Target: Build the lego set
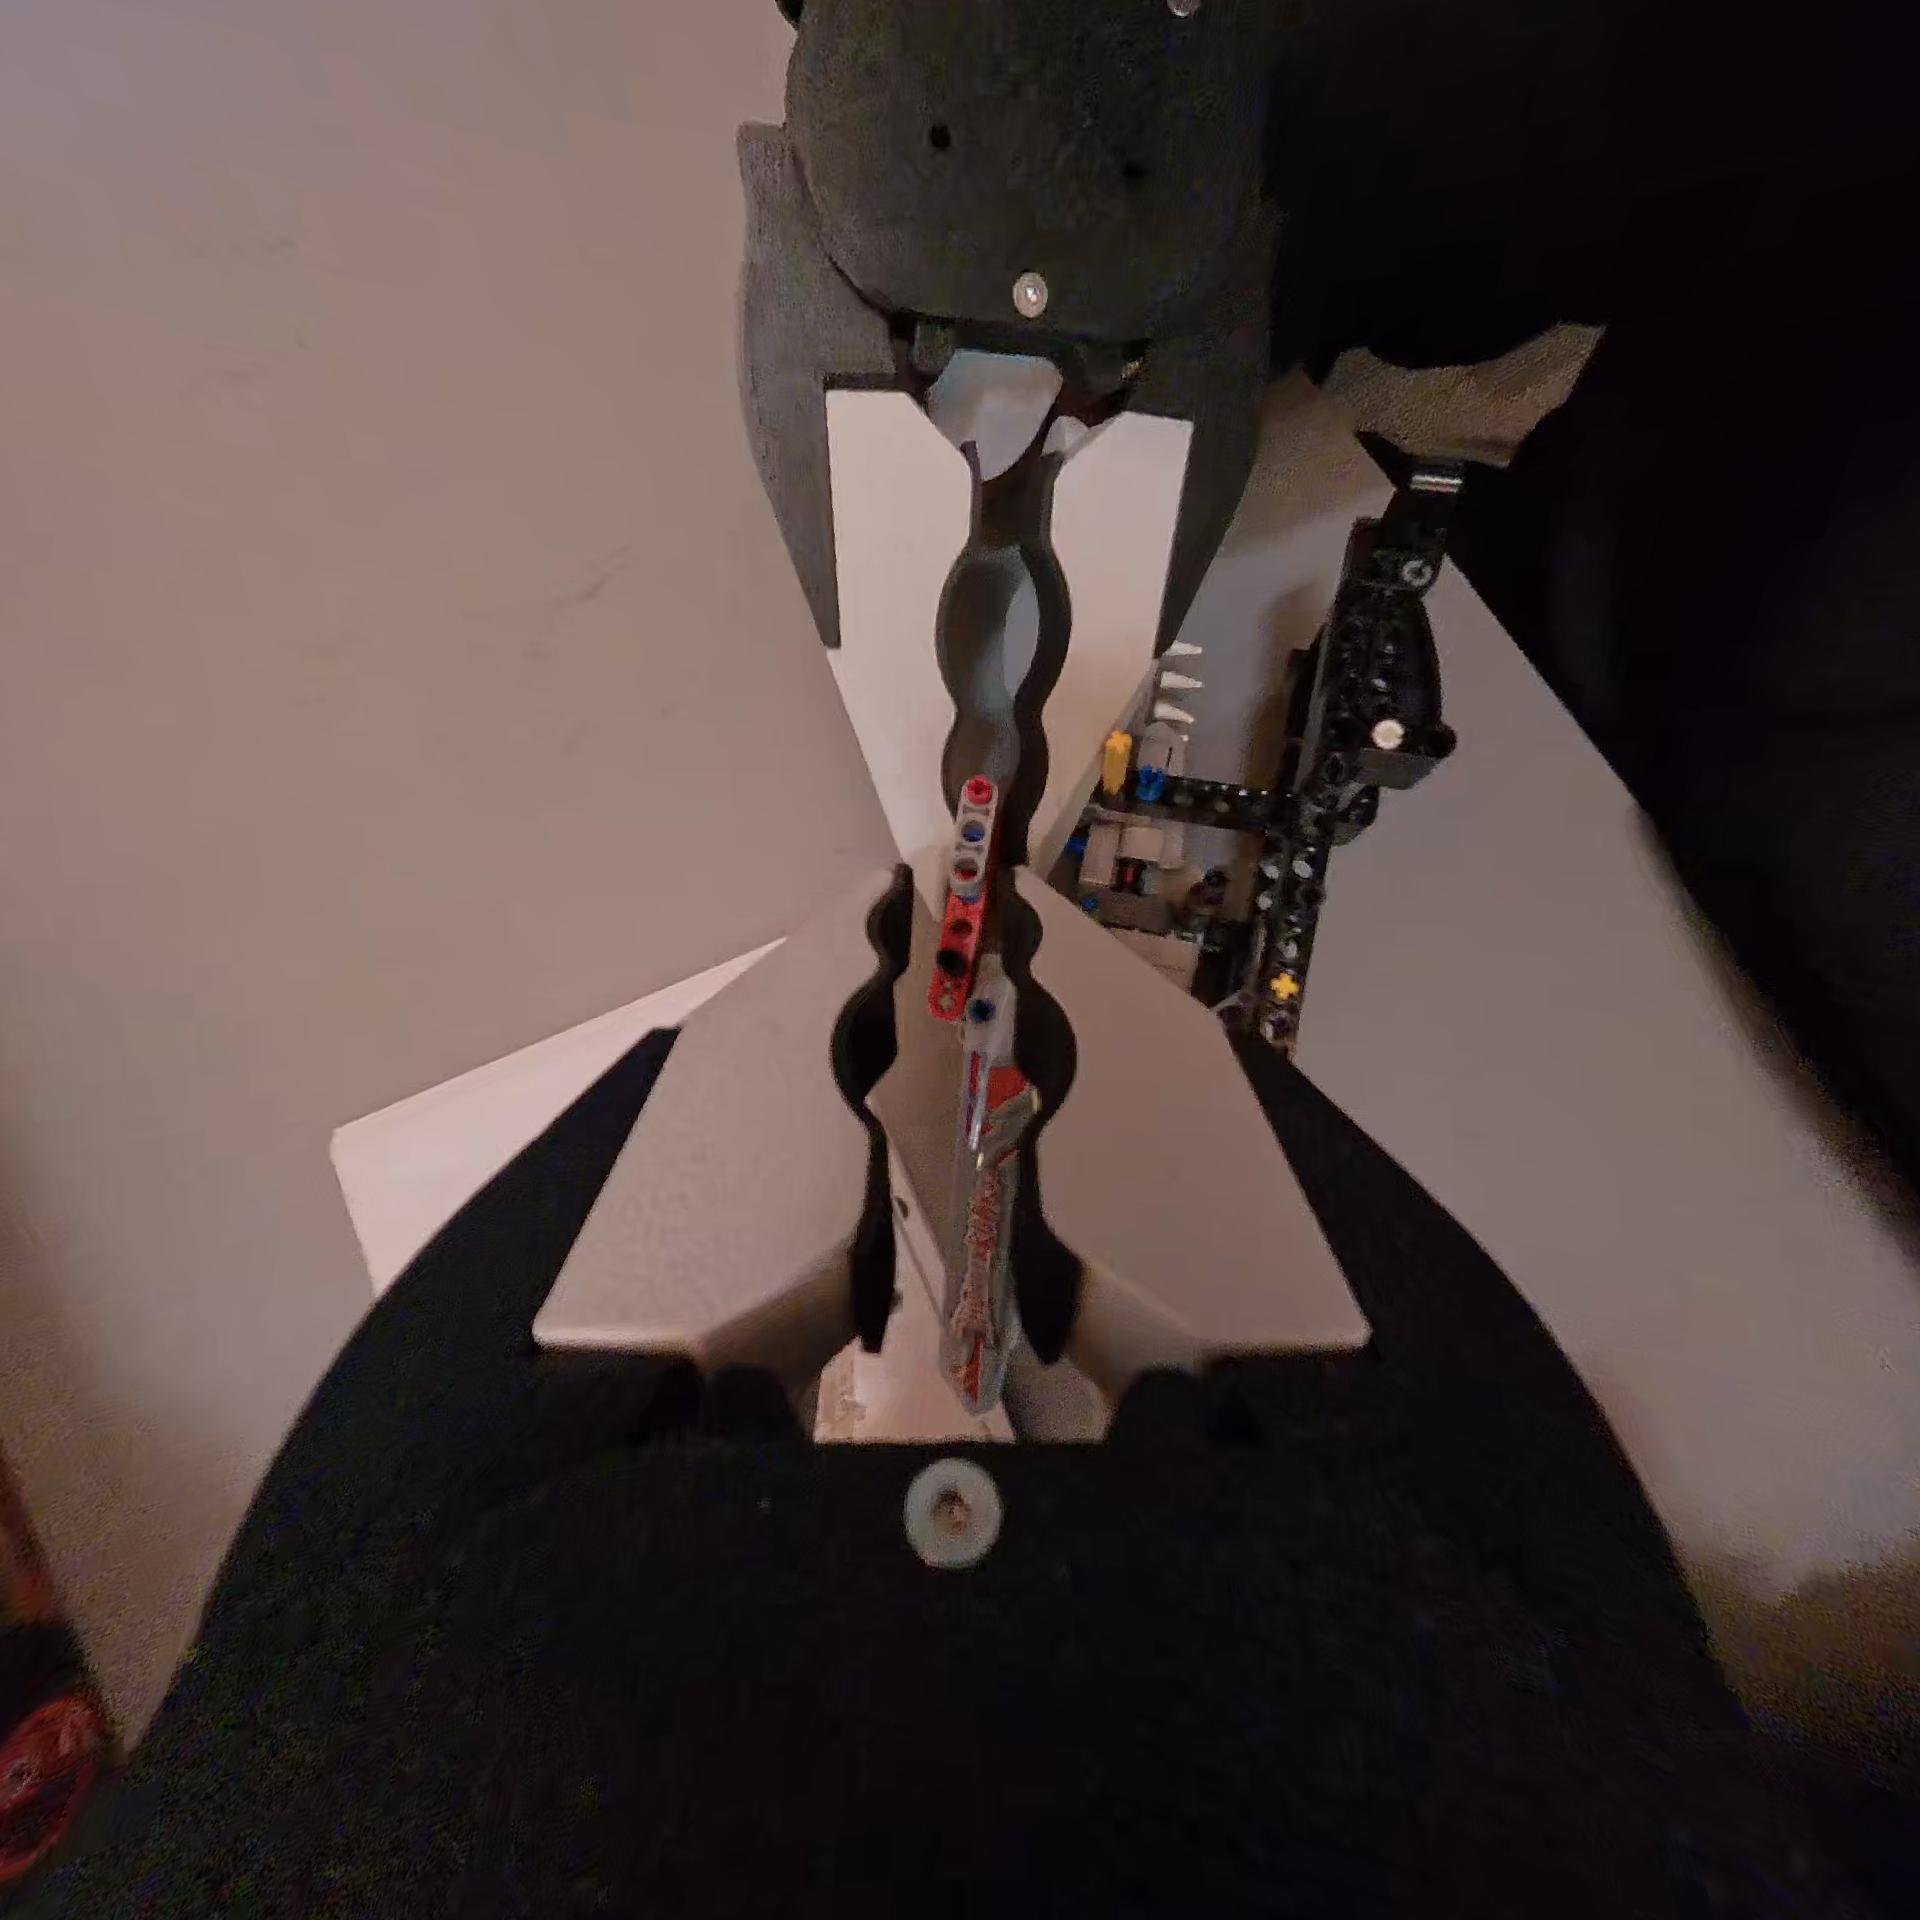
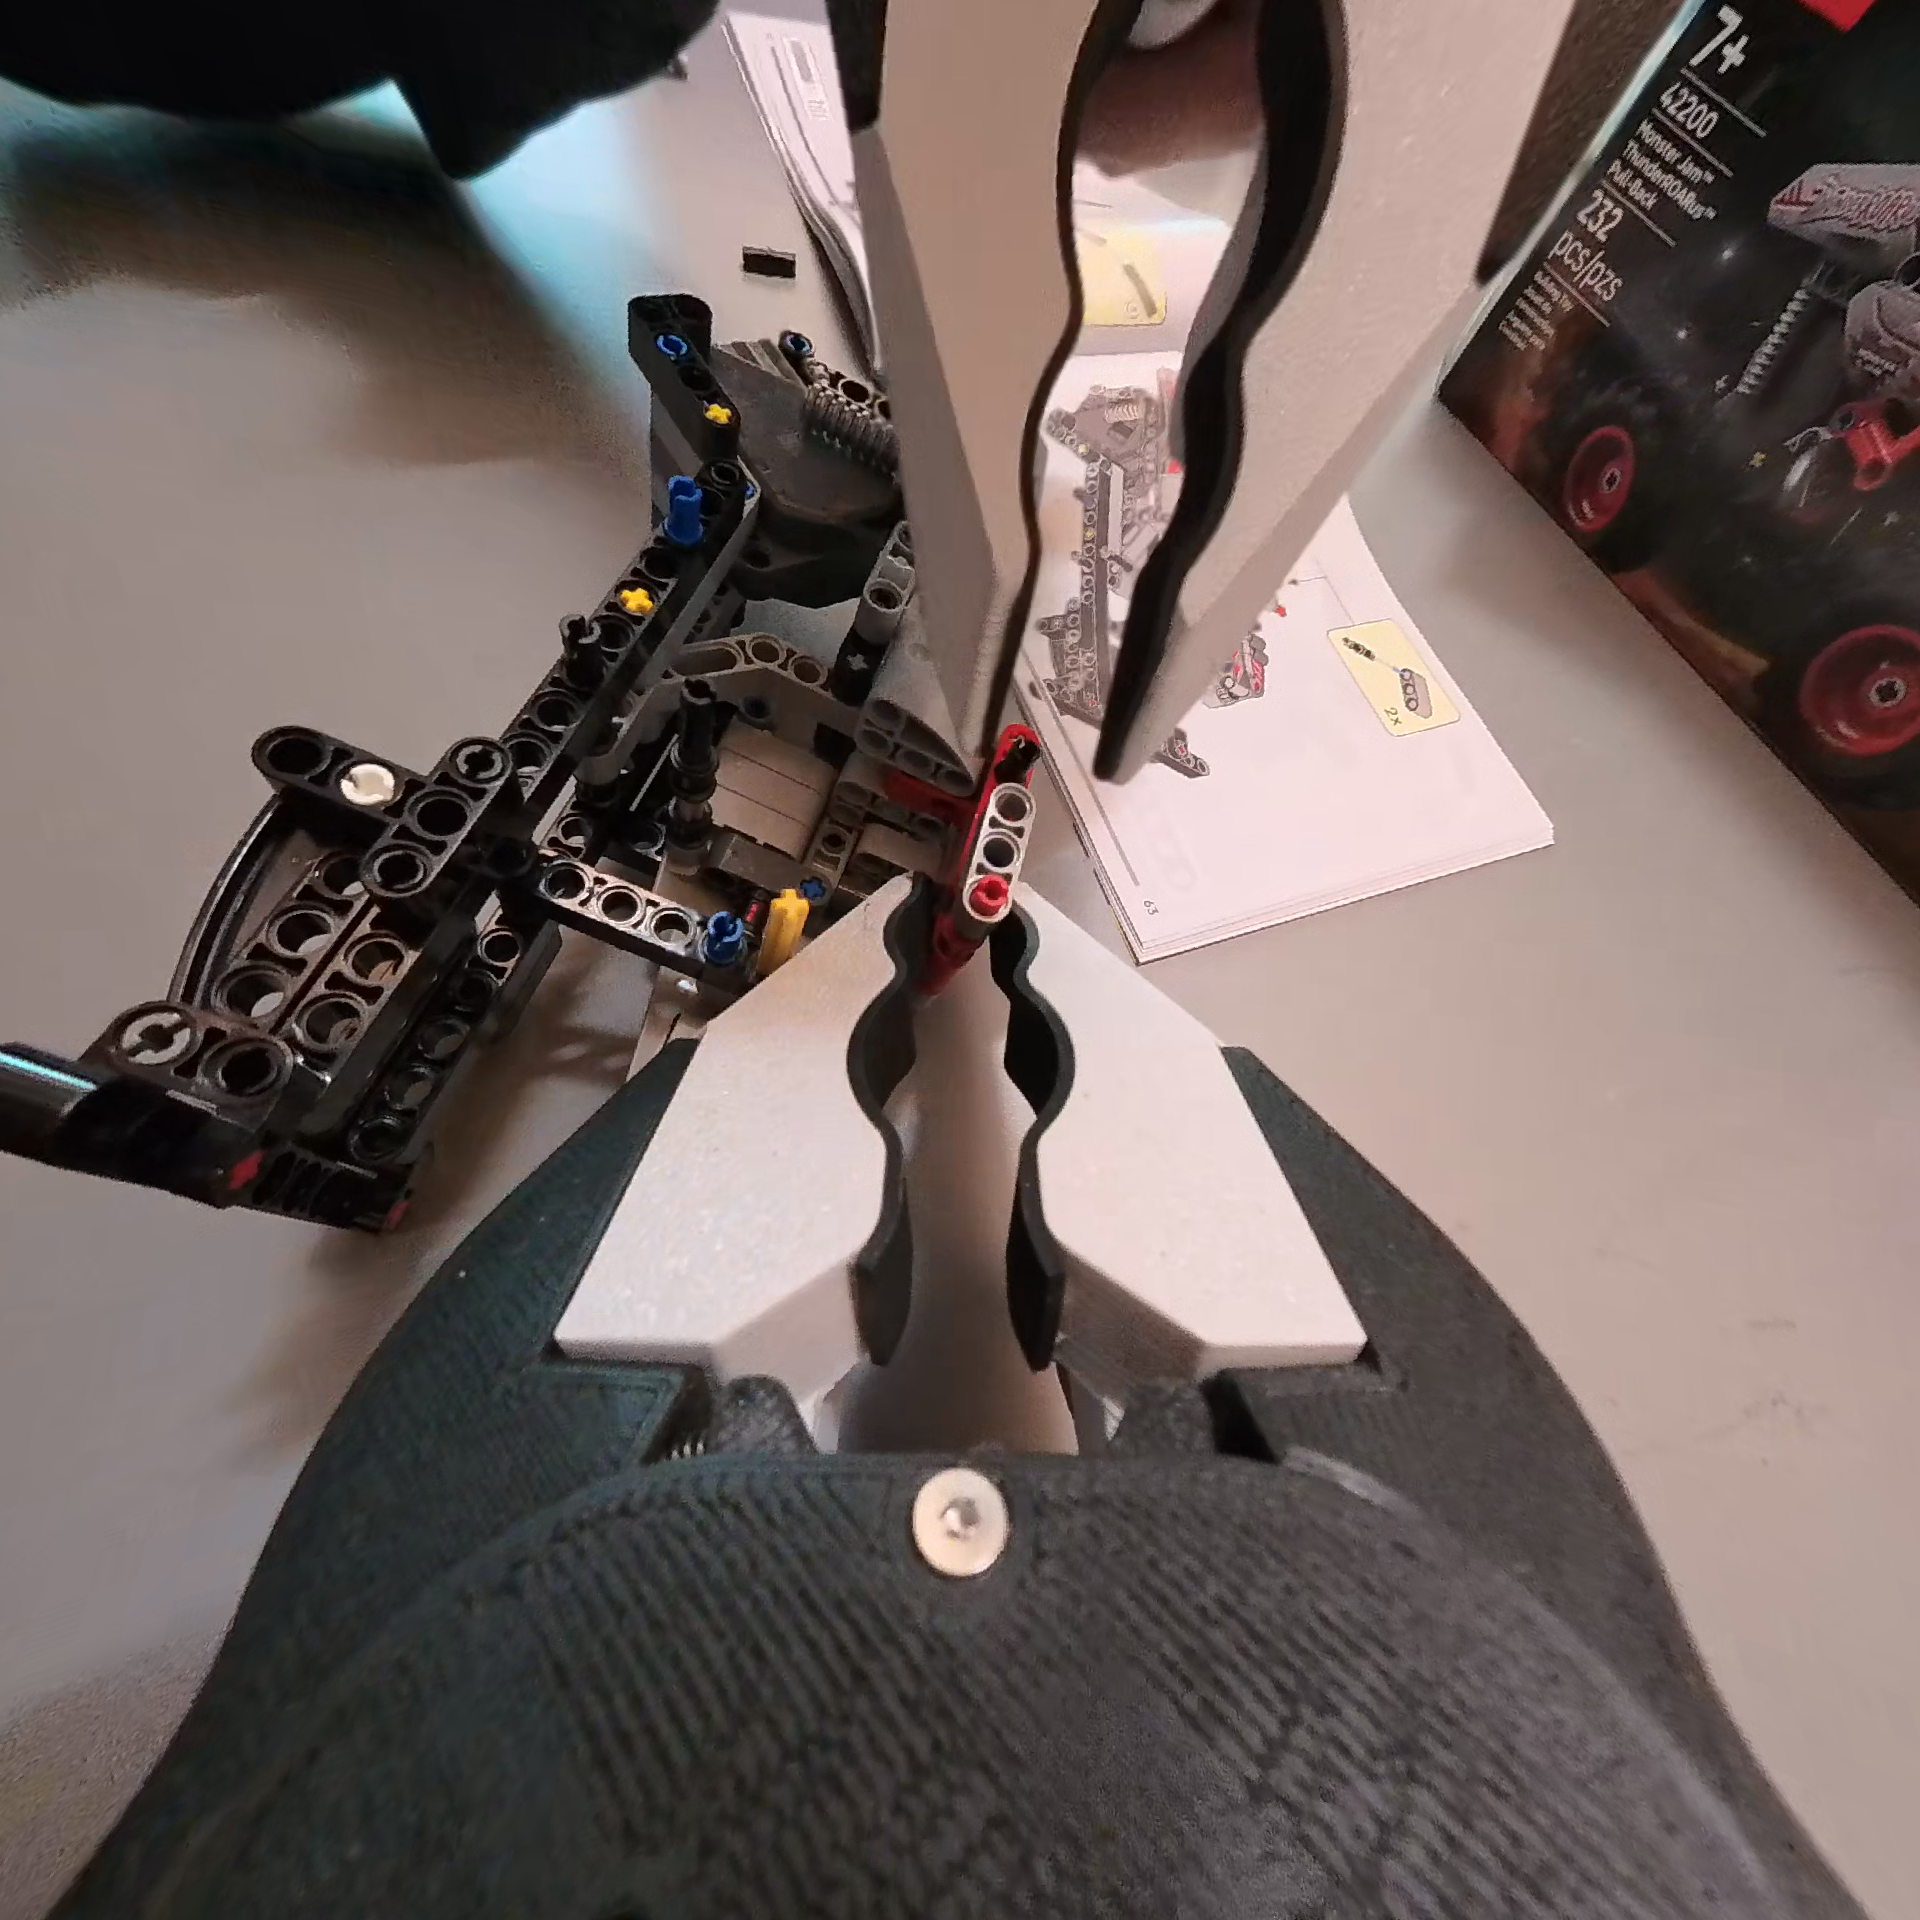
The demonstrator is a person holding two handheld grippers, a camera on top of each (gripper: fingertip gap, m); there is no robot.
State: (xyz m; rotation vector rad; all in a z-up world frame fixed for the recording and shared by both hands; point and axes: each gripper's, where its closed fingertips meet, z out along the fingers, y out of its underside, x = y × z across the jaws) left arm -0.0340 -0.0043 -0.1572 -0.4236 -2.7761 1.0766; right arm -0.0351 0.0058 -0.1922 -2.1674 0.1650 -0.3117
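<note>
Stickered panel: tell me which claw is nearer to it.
Left. The panel sits between the fingers of the left claw; the right claw grips the red beam beyond the panel's far end.

Pale grey table [image 2: 312,436], smooth and matte. Resting on it: half-built black lego frame [image 2: 436,831] with blue and yellow pins. Just right of the frame, open instruction booklet [image 2: 1299,831], flat on the surface. Farther right of the frame, beyond the booklet, dark set box [image 2: 1714,416] with red-wheeled truck art.
</note>
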